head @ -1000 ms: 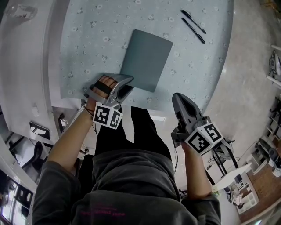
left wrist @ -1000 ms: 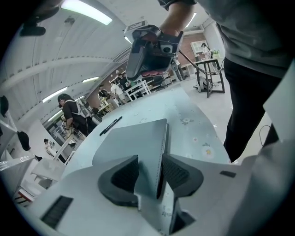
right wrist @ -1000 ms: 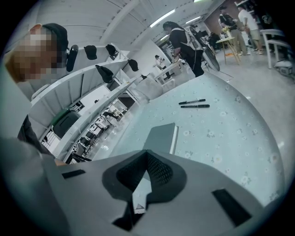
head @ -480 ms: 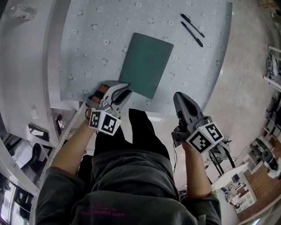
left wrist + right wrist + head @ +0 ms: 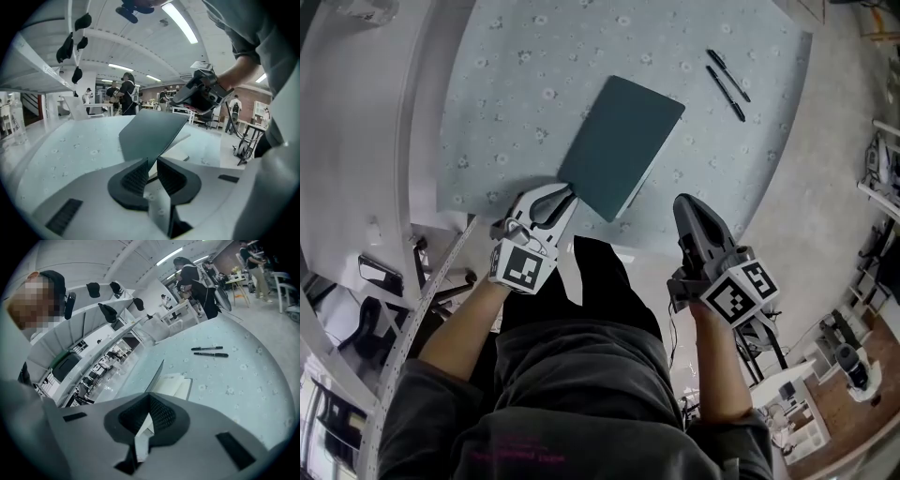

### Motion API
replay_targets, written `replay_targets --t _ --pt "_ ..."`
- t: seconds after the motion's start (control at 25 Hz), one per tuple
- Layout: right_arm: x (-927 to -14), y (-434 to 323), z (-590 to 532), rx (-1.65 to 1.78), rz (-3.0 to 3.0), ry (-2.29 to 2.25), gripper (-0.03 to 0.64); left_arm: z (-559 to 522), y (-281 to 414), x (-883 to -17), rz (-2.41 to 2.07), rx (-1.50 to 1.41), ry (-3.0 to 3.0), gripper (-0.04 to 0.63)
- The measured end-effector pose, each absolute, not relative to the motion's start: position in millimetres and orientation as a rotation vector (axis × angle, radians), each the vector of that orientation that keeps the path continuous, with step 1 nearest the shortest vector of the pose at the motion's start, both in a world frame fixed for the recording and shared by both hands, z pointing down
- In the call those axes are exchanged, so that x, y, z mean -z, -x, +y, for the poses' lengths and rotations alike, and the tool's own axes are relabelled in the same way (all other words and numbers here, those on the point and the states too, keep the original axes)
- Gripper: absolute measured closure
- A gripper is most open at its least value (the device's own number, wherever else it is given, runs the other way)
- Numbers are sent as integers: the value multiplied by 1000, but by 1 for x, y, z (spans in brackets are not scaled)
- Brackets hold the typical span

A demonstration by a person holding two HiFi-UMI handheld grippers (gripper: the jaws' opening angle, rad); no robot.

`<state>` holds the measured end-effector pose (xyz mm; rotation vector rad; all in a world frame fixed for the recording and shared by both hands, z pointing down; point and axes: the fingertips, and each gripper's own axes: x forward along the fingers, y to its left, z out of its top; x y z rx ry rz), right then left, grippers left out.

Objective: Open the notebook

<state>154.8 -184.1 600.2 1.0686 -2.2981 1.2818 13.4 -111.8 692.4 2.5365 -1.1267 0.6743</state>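
My left gripper, its jaws just closed narrow, pinches the near corner of the notebook cover, raised at the table's near edge. My right gripper hovers beside it, jaws together, empty.

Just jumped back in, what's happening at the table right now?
The left gripper has just been closing its jaws on the near corner of the dark green notebook, holding its cover lifted off the white pages. The right gripper hangs shut and empty by the flowered table. Two black pens lie untouched.
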Motion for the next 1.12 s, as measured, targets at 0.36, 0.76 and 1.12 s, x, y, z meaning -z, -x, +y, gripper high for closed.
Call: replay_targets --t 0.36,0.76,1.12 --pt "-598 -136 -196 -1289 -2296 -1060 615 -130 27 -686 -1269 -517 -2421 561" --pt "-596 -102 -207 -1301 -2293 -1030 615 -152 82 -710 -1310 -556 -2265 540" --pt "-598 -58 -216 -1301 -2296 -973 615 -159 100 -718 -1267 -452 -2033 535"
